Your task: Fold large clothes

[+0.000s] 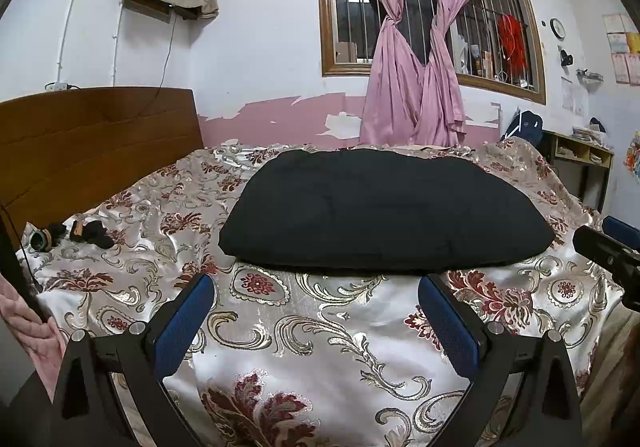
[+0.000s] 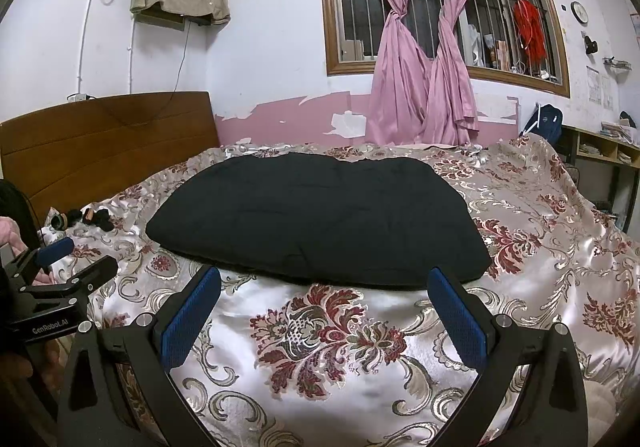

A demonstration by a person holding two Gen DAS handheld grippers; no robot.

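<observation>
Hovering short of the work, the left tongs point(image 1: 316, 311) and the right tongs point(image 2: 324, 311) both stand spread wide with nothing between their blue-padded fingers point(image 1: 184, 323), side by side above the near part of the bed. The one black, thick, already doubled-over garment point(image 1: 380, 207) lies flat in the middle of the glossy floral satin bedspread point(image 1: 320, 347), its near edge just beyond both pairs of fingertips and well short of the brown wooden headboard point(image 1: 88, 143).

The likeliest trouble, as I judge it, comes from that slippery satin: a pinch taken too low could catch the bedspread along with the near hem, so the cover lifts and the fold drags askew. The cloth looks bulky, so taking only the top layer would peel the stack open instead of turning it. Uneven lifts by the two tongs would skew the edge.

Counted: one black garment, two tongs, one bedspread, one headboard, two knotted pink curtains point(image 1: 416, 79), and a small cluster of dark oddments point(image 1: 86, 233) near the headboard, too small to number.
</observation>
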